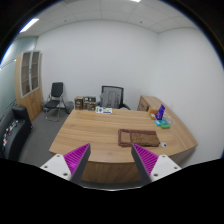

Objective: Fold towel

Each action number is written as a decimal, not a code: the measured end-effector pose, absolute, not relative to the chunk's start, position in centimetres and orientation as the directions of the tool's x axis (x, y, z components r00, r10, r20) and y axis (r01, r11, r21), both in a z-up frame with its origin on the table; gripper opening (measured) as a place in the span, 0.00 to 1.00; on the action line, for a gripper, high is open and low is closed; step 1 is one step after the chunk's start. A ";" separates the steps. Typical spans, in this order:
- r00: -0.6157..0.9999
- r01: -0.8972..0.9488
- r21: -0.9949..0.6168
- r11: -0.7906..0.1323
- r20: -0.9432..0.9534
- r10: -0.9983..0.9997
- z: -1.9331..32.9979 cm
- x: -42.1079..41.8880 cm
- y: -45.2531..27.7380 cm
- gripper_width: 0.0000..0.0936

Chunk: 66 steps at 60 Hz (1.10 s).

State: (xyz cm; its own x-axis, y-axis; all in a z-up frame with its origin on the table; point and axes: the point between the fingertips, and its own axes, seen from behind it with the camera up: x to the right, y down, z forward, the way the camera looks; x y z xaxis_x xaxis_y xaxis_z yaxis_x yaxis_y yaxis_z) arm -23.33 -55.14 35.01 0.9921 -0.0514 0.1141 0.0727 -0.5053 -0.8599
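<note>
Well short of the table (95, 128), the tool (111, 160) hangs released, grasping nothing. No towel is visible there. Approaching blindly risks snagging the wooden tray (137, 137).

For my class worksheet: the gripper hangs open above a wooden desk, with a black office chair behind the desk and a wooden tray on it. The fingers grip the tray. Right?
Not quite. In the gripper view the gripper is open and grips nothing; the tray lies on the desk beyond the fingers. The chair is right.

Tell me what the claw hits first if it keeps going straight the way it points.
Most likely the wooden table: the open claw holds nothing and points at its near edge, short of the tray. Depth is hard to judge; if it is held high, it might pass over the tabletop instead.
</note>
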 end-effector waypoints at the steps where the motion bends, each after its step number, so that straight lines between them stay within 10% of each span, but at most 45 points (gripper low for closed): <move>1: 0.992 0.070 -0.859 -0.508 0.112 -0.053 34.9 -23.3 -55.2 0.91; 28: 0.993 0.000 -0.760 -0.650 0.077 -0.089 23.9 -18.3 -50.6 0.92; 66: 0.996 -0.007 -0.718 -0.696 0.054 -0.066 1.1 -9.6 -18.6 0.87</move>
State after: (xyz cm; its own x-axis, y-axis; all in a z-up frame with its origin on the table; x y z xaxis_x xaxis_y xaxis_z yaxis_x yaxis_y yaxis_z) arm -9.61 -18.55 1.14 0.9963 -0.0665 0.0545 -0.0072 -0.6963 -0.7177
